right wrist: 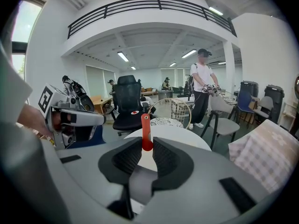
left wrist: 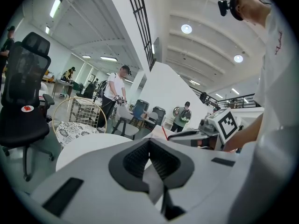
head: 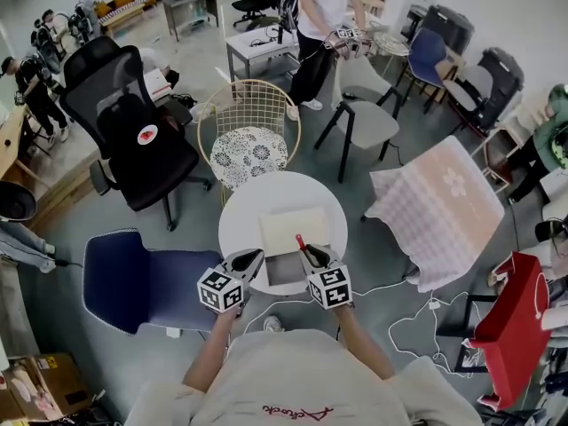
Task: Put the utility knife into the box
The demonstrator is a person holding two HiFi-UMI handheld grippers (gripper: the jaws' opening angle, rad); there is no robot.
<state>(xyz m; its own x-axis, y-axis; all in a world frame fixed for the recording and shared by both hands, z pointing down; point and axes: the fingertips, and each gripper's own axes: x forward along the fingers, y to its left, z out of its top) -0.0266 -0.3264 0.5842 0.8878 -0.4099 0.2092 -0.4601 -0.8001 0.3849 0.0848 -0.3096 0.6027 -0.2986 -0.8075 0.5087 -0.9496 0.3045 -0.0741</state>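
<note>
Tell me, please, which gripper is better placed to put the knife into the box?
Right: the right gripper holds the red utility knife over the open white cardboard box; the left gripper has its jaws together, empty.

- Left gripper (head: 250,258): forearm stretched forward, jaws closed together with nothing between them.
- Right gripper (head: 308,252): alongside it, jaws clamped on the utility knife (right wrist: 146,130).

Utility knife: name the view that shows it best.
Right gripper view: the red utility knife stands close and unblocked, clamped in the right gripper. The head view shows only a small red tip; the left gripper view, a thin red sliver.
</note>
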